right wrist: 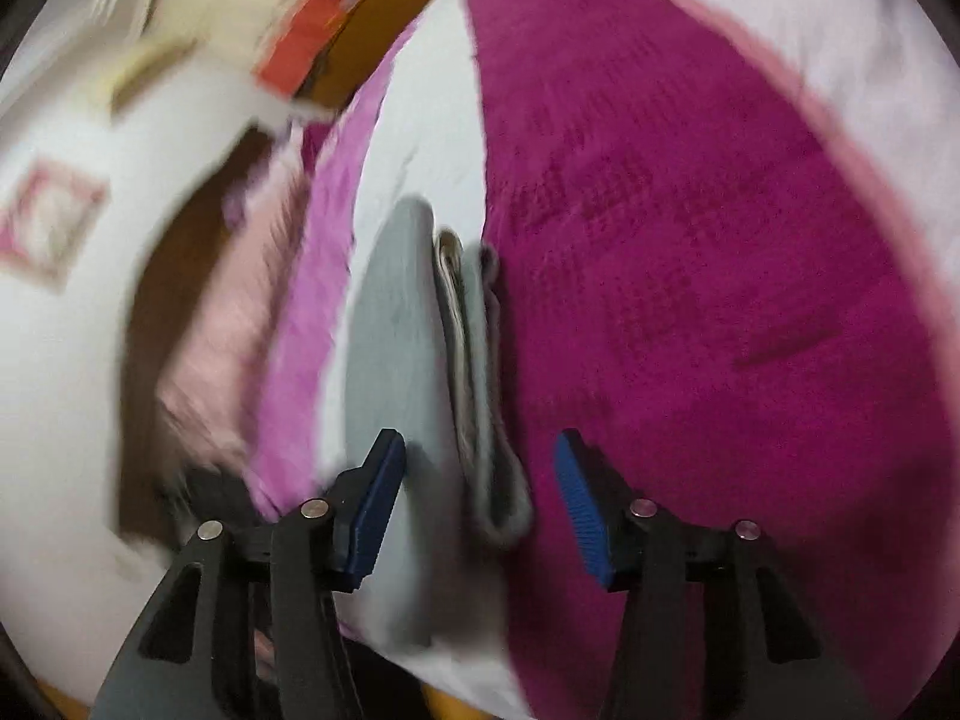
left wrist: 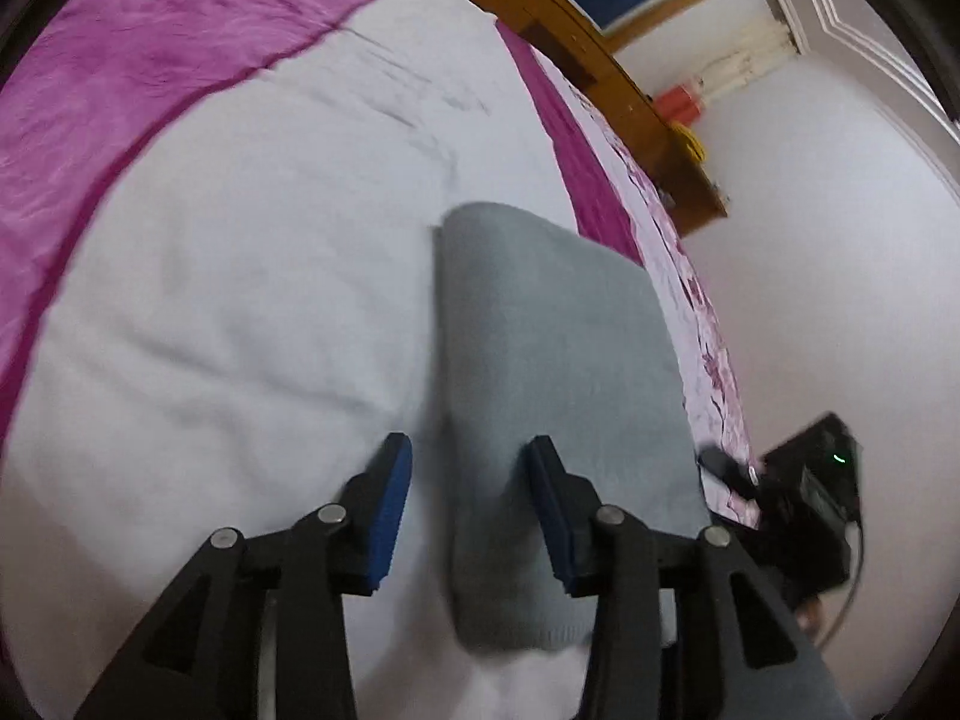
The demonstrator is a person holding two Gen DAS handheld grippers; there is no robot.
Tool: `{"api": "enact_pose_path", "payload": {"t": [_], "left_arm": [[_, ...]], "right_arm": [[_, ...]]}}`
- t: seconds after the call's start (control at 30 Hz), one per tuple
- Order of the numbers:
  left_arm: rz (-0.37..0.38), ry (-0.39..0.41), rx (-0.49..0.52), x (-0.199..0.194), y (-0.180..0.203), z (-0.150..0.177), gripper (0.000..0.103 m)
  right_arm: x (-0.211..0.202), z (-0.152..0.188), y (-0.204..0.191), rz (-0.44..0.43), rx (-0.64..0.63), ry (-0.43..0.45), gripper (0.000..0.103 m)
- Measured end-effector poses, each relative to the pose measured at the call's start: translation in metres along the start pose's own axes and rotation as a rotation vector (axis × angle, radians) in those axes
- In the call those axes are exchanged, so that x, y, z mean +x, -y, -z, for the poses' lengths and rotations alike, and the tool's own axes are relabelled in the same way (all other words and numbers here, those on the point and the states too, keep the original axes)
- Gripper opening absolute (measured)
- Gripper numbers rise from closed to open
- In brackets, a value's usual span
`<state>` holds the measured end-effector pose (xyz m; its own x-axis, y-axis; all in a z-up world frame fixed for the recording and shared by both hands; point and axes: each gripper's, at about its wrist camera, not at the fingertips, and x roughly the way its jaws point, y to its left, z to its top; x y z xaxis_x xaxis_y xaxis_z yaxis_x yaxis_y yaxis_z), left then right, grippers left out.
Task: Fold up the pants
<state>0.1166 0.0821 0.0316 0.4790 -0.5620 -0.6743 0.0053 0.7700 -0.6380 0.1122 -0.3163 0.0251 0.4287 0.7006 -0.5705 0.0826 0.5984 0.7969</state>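
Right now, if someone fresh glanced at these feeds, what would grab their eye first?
The grey folded pants, lying on the white sheet in the middle of the left view. Next, the bright magenta blanket filling the right side of the right view. Both the left gripper and the right gripper are open, holding nothing, close over the pants.

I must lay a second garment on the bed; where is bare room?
The white sheet lies bare between the folded grey pants and the magenta blanket. The other side of the pants is crowded: the bed edge and right claw sit close. Both claws are open.
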Motion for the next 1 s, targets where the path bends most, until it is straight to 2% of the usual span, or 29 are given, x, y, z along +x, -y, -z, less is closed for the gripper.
{"api": "enact_pose_path", "payload": {"t": [0.07, 0.13, 0.27, 0.37, 0.43, 0.5, 0.53, 0.57, 0.73, 0.83, 0.9, 0.97, 1.0], "left_arm": [[-0.055, 0.033, 0.05, -0.012, 0.009, -0.002, 0.043], [-0.077, 0.084, 0.149, -0.024, 0.026, 0.005, 0.044], [-0.11, 0.1, 0.31, -0.036, 0.053, 0.029, 0.047], [-0.118, 0.069, 0.355, -0.017, 0.07, 0.037, 0.047], [-0.122, 0.049, 0.347, -0.014, 0.072, 0.04, 0.047], [-0.122, 0.031, 0.322, -0.012, 0.066, 0.041, 0.047], [-0.119, 0.025, 0.299, -0.012, 0.062, 0.041, 0.047], [-0.112, 0.02, 0.27, -0.012, 0.058, 0.04, 0.047], [-0.091, 0.054, 0.186, -0.025, 0.043, 0.029, 0.047], [-0.11, 0.048, 0.171, -0.024, 0.039, 0.028, 0.047], [-0.121, 0.021, 0.139, -0.014, 0.03, 0.027, 0.047], [-0.098, 0.005, 0.104, -0.008, 0.024, 0.026, 0.05], [-0.09, 0.002, 0.095, -0.007, 0.023, 0.025, 0.051]], "right_arm": [[0.01, -0.012, 0.004, -0.055, 0.071, 0.009, 0.045], [0.019, -0.02, -0.008, -0.077, 0.076, 0.033, 0.045], [0.014, -0.023, -0.037, 0.004, -0.059, 0.093, 0.045], [0.004, -0.011, -0.05, 0.043, -0.135, 0.158, 0.045], [0.002, 0.004, -0.053, 0.06, -0.145, 0.134, 0.043], [0.009, 0.019, -0.053, 0.1, -0.151, 0.089, 0.025], [0.009, 0.027, -0.054, 0.119, -0.16, 0.088, 0.008], [0.01, 0.034, -0.057, 0.125, -0.177, 0.096, 0.006], [-0.005, 0.053, -0.082, 0.034, -0.17, 0.107, 0.004], [-0.008, 0.063, -0.097, 0.038, -0.228, 0.105, 0.003], [0.002, 0.066, -0.085, 0.071, -0.213, 0.08, 0.003], [0.021, 0.06, -0.054, 0.127, -0.133, 0.037, 0.003], [0.027, 0.056, -0.036, 0.126, -0.077, 0.023, 0.003]]}}
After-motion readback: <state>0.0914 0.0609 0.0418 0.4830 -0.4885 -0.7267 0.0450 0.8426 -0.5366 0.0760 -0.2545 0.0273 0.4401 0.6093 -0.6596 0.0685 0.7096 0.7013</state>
